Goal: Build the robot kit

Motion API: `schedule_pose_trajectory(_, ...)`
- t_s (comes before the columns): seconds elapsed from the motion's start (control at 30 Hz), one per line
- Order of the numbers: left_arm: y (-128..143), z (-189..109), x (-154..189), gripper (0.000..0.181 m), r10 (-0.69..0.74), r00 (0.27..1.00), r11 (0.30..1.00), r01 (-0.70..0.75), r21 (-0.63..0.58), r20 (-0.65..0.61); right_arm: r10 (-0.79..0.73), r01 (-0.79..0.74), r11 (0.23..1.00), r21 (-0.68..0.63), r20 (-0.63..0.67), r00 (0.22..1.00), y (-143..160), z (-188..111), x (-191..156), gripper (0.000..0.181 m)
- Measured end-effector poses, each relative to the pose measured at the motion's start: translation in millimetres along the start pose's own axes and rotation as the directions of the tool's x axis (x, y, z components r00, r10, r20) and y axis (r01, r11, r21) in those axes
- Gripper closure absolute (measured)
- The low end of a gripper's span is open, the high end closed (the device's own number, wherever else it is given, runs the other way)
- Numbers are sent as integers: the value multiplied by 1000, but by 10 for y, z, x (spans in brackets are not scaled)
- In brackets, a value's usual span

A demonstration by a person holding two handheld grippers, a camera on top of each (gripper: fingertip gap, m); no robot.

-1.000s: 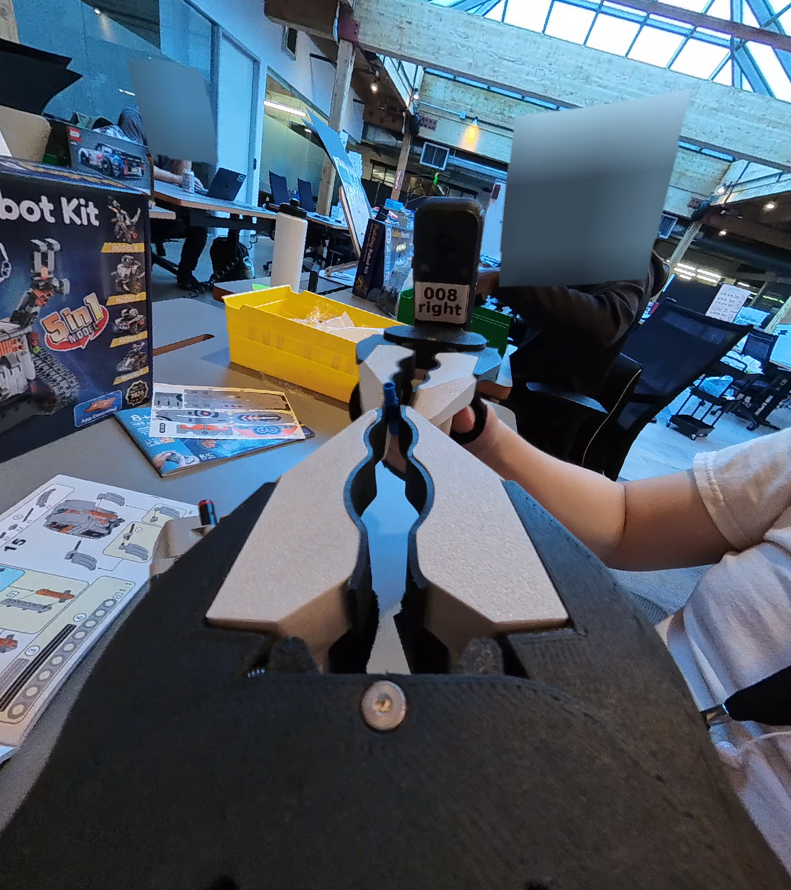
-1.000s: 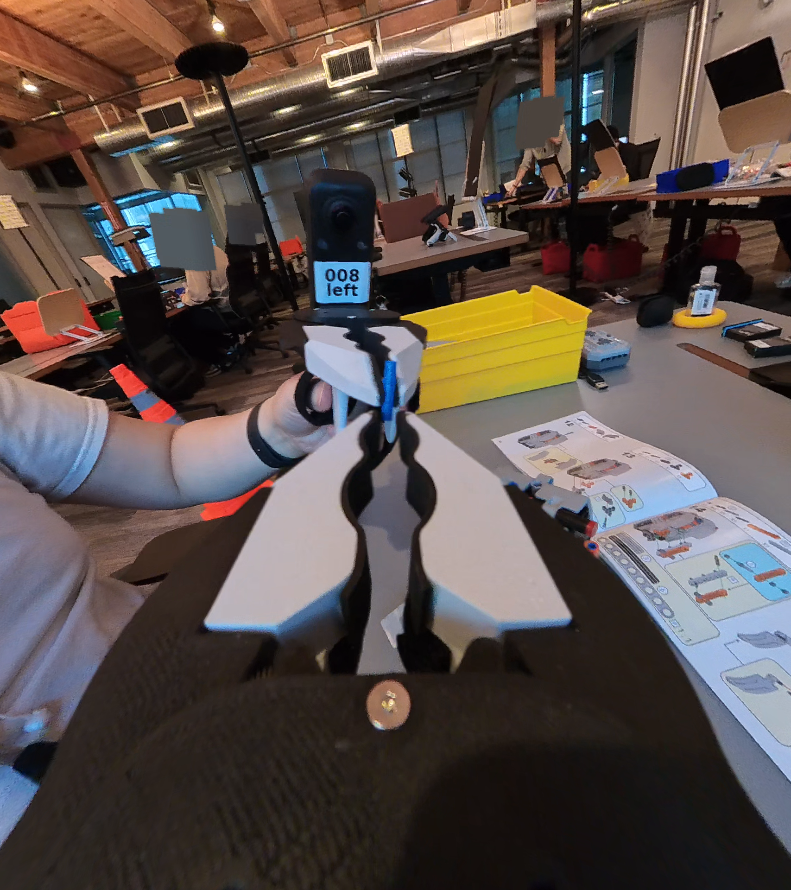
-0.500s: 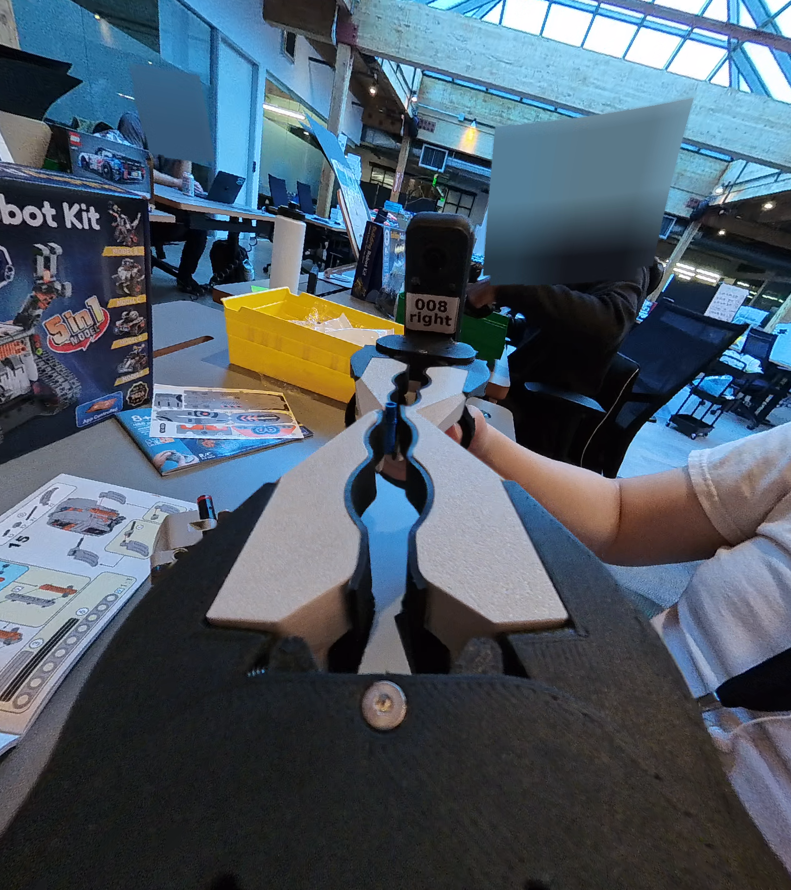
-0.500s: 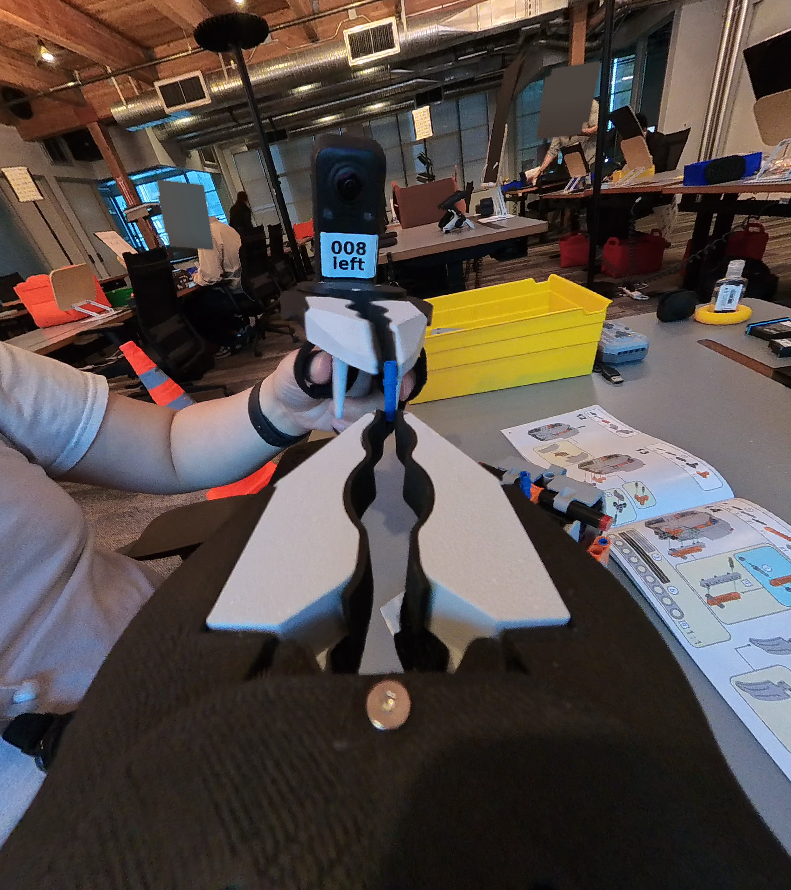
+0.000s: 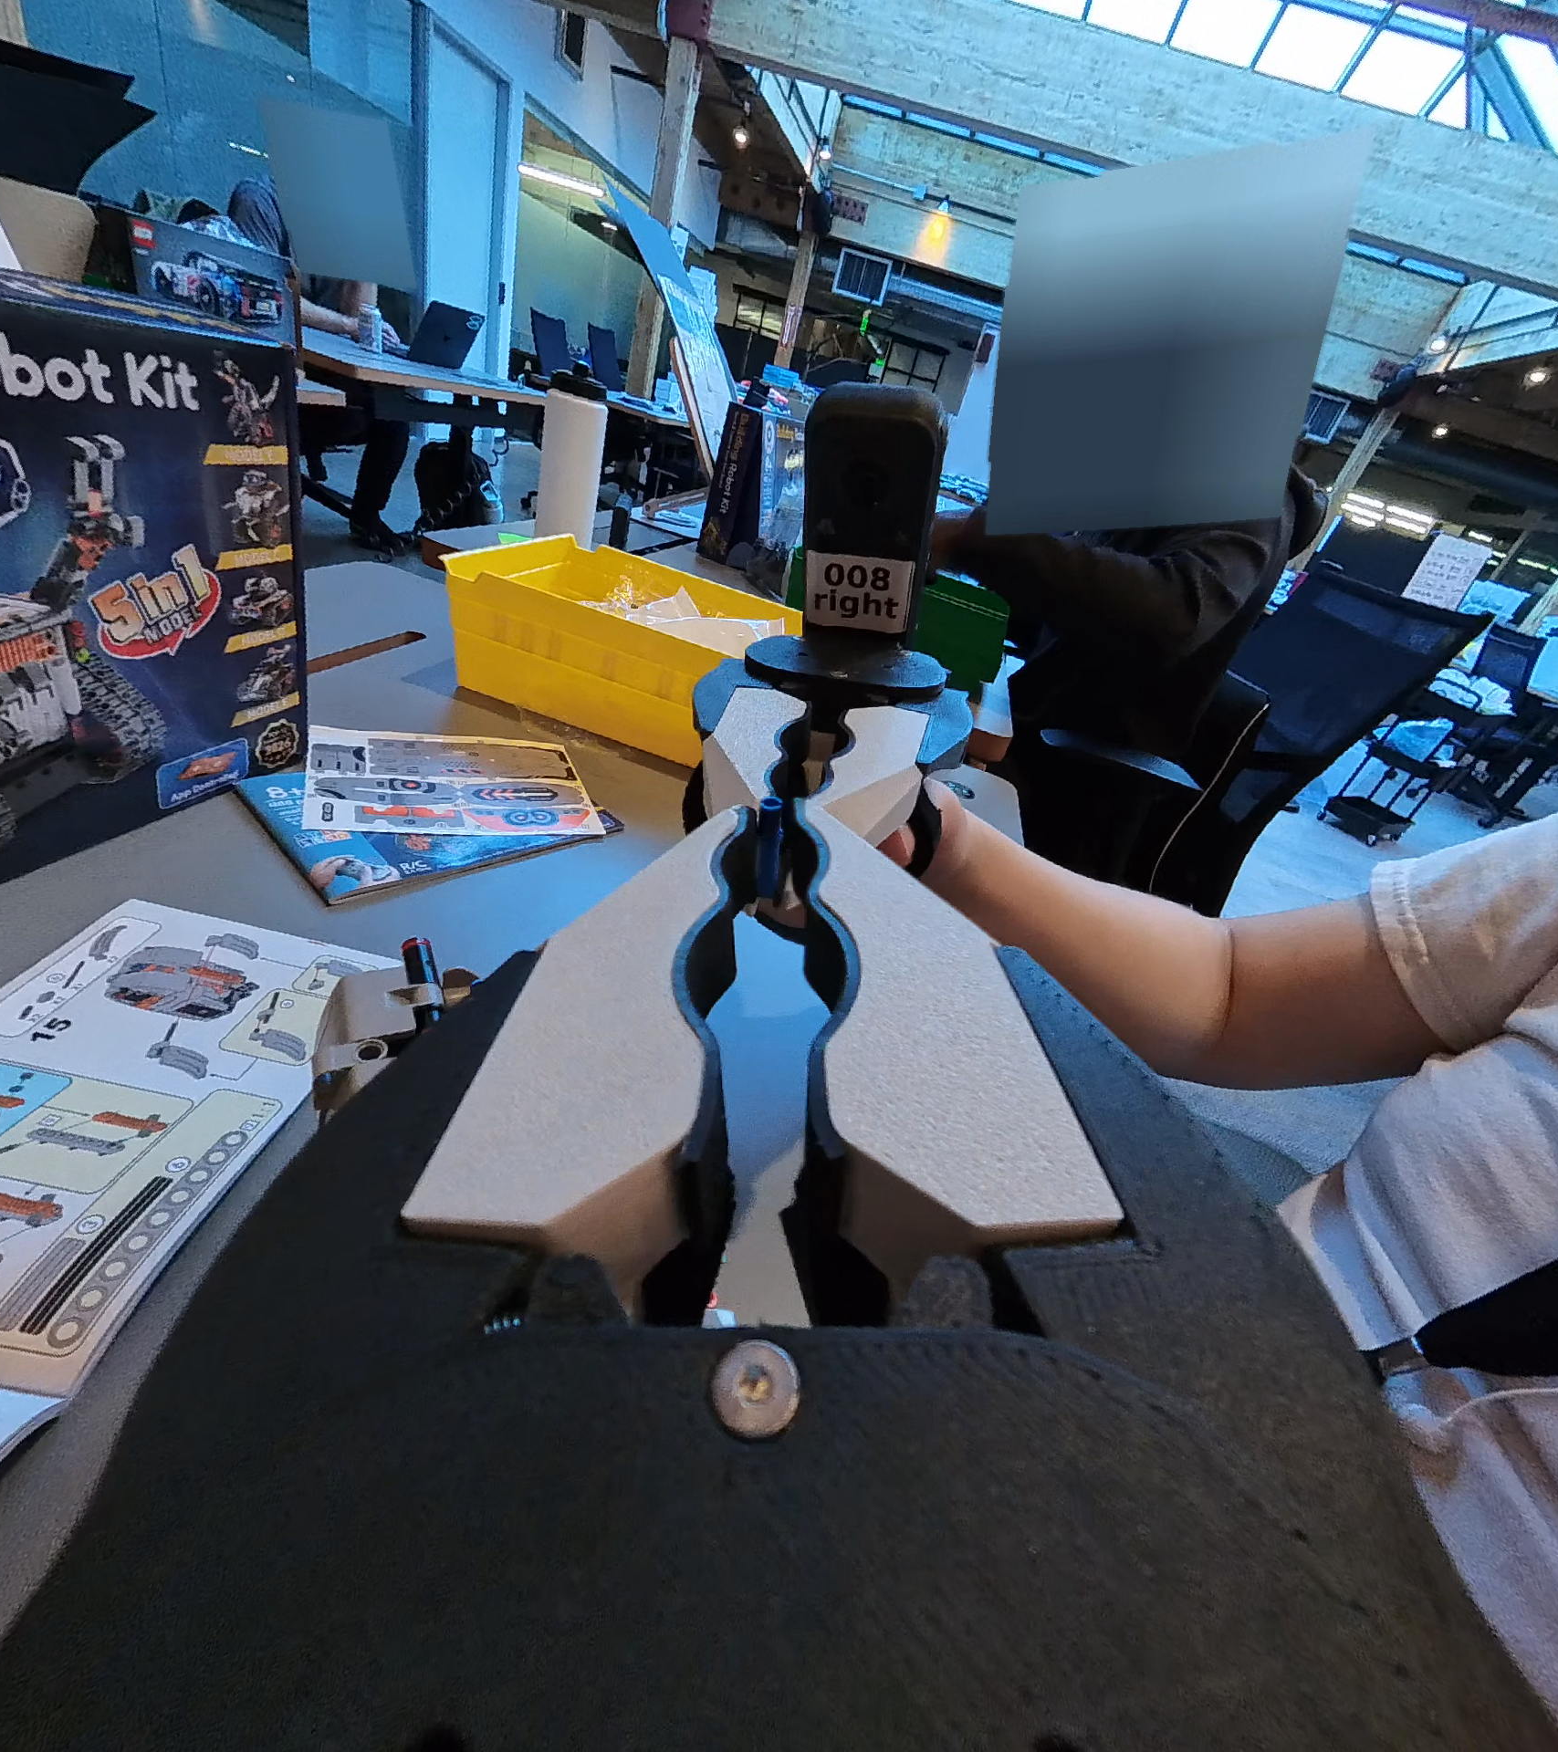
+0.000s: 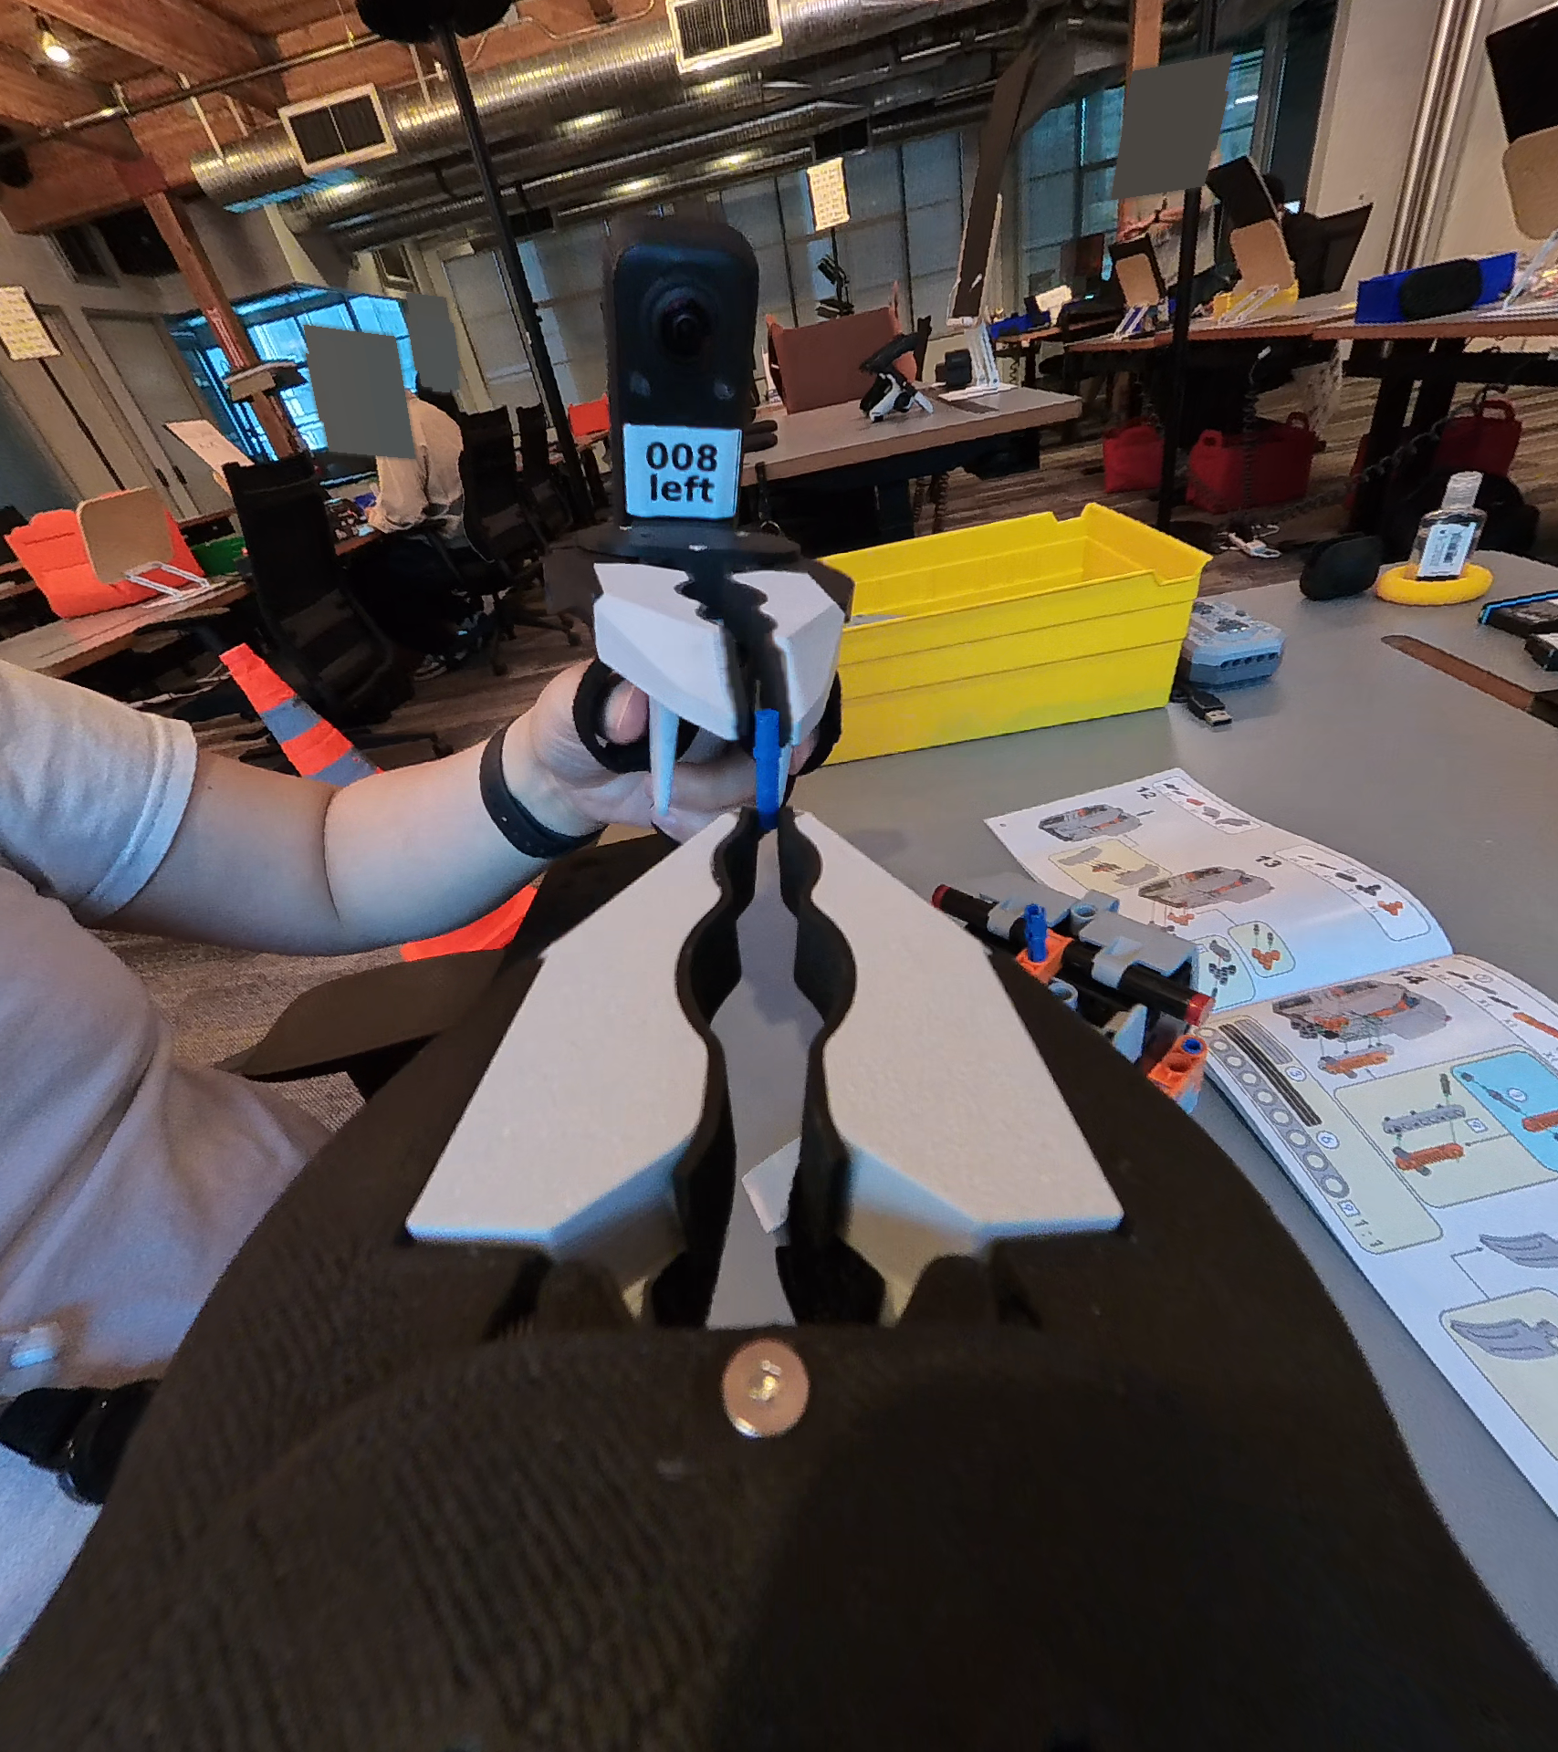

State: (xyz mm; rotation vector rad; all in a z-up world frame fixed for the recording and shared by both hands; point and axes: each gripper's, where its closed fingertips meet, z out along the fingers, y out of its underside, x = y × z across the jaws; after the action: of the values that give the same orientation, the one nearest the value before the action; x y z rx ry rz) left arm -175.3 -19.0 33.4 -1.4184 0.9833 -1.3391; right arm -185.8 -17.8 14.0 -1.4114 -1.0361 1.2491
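Grey worktable [image 5: 187, 853] carries an open instruction booklet [image 6: 1420, 1090], a partly built brick model [image 6: 1088, 958] and a yellow bin [image 6: 993, 645]. Held above it, the left gripper [image 5: 770, 853] is clamped on a small blue pin [image 5: 769, 839]. The right gripper [image 6: 759, 834] meets the pin's lower end, tips nearly together; whether it grips cannot be told. Since a second ago the grippers have eased apart and more of the pin shows.
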Motion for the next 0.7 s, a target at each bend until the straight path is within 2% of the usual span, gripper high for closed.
schedule_pose_trajectory(0.07,4,0,9,174,-9,1000,1000,9,3,-8,1,-1,1000,-3,-1,1000,8,-1,7,179)
schedule_pose_trajectory(0.3,5,-21,-14,180,-5,1000,1000,5,12,9,-30,30,1000,8,15,999,3,11,-32,179)
schedule_pose_trajectory(0.33,-18,-36,-15,180,-10,1000,1000,10,26,11,-68,68,998,9,15,998,-9,-7,-41,171)
schedule_pose_trajectory(0.4,-51,-83,-17,180,-20,1000,999,19,48,17,-183,182,983,-26,-61,981,-8,-109,92,143)
schedule_pose_trajectory(0.5,-63,-190,-42,180,-20,998,997,16,72,53,-416,392,907,-151,-194,888,141,-292,553,123)
schedule_pose_trajectory(0.63,47,-257,-194,180,9,988,998,-18,54,156,-290,255,927,-274,-94,952,591,-145,860,101)
schedule_pose_trajectory(0.7,107,-247,-245,180,10,983,998,-20,51,185,-329,296,907,-301,-66,942,686,-21,929,100)
